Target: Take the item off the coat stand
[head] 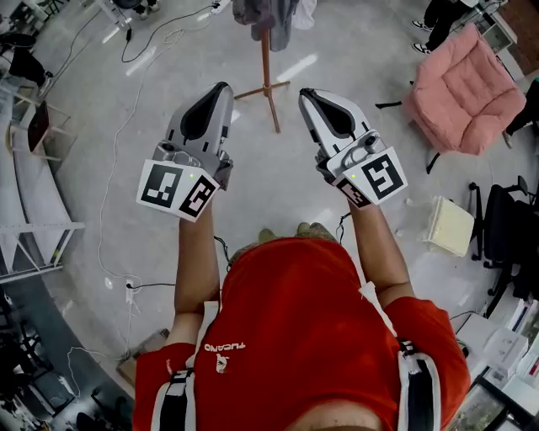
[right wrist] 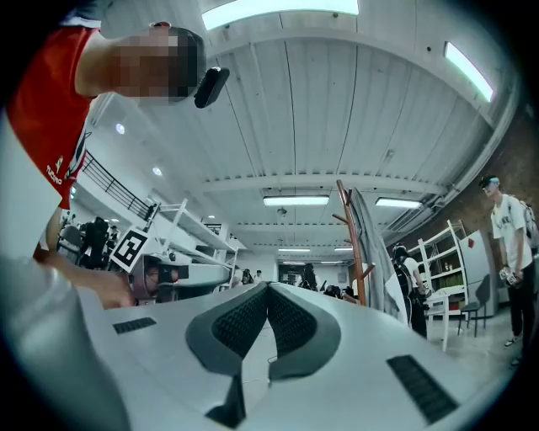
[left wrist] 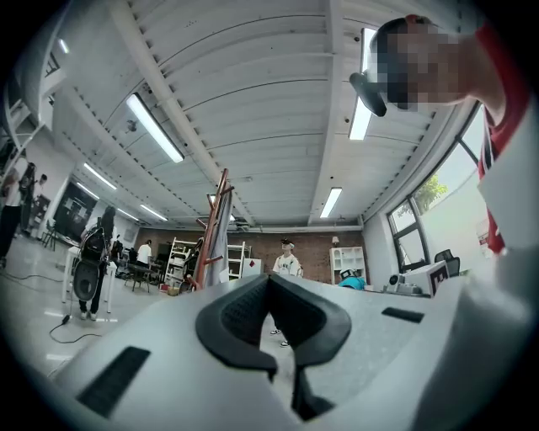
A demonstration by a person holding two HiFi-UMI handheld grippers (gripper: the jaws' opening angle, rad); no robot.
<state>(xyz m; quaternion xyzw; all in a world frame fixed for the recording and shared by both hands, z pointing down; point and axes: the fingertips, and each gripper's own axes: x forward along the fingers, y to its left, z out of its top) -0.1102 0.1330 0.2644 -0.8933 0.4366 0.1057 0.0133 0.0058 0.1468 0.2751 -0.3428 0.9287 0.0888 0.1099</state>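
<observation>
A wooden coat stand [head: 267, 63] rises from the grey floor ahead of me. A grey garment [head: 263, 15] hangs near its top, cut off by the edge of the head view. My left gripper [head: 221, 89] and right gripper [head: 306, 95] are held side by side short of the stand's feet, both shut with nothing between their jaws. In the left gripper view the stand [left wrist: 221, 220] and garment [left wrist: 210, 252] show just left of the shut left gripper [left wrist: 269, 279]. In the right gripper view the stand [right wrist: 348, 231] and garment [right wrist: 372, 257] stand to the right of the shut right gripper [right wrist: 268, 287].
A pink armchair [head: 468, 82] sits at the right and a black office chair [head: 507, 244] nearer me. A pale flat box [head: 450, 226] lies on the floor. Cables [head: 118, 143] trail across the left. A person [left wrist: 288, 263] stands beyond the stand, another person [right wrist: 509, 244] by white shelves.
</observation>
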